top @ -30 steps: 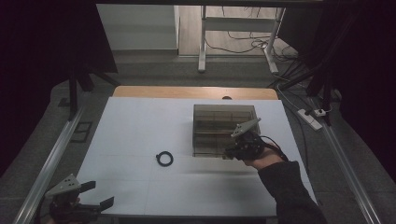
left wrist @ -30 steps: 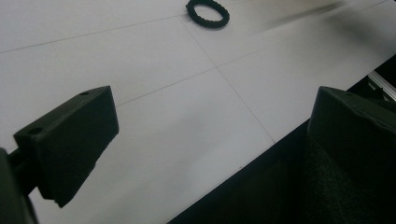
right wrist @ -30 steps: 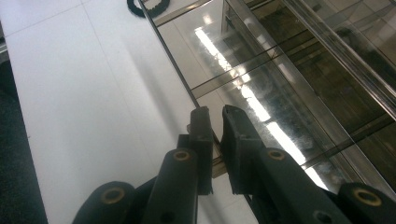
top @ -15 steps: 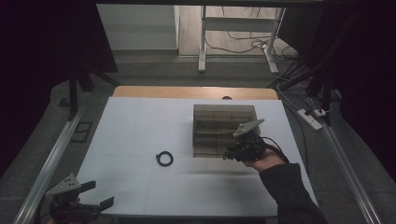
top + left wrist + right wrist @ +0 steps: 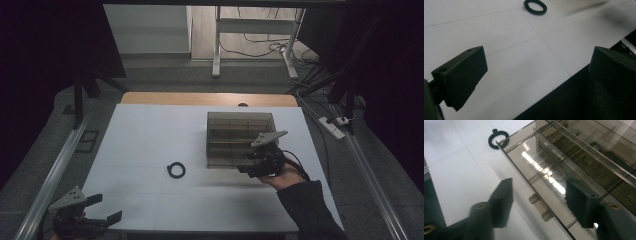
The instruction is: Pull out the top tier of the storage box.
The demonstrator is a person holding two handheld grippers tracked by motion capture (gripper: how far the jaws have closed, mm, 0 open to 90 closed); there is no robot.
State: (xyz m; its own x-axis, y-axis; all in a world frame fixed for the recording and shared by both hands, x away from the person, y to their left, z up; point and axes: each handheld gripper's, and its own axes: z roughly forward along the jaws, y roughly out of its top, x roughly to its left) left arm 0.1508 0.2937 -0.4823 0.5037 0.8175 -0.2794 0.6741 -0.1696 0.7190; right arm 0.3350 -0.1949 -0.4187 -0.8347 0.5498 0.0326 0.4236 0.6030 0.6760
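Right gripper view: the right gripper [image 5: 537,202] has just been opening its jaws, which now stand apart on either side of the smoky clear plastic box's [image 5: 574,165] thin front wall, not pressing it. Smooth, shiny dividers split the box on the white counter [image 5: 454,170].

Smoky plastic, matt black, pale bench

The organizer box [image 5: 564,167] between the right hand-held gripper [image 5: 537,202] jaws looks glossy, translucent plastic; the ring [image 5: 497,138] beyond seems ribbed rubber; the bench [image 5: 150,135] matt white.
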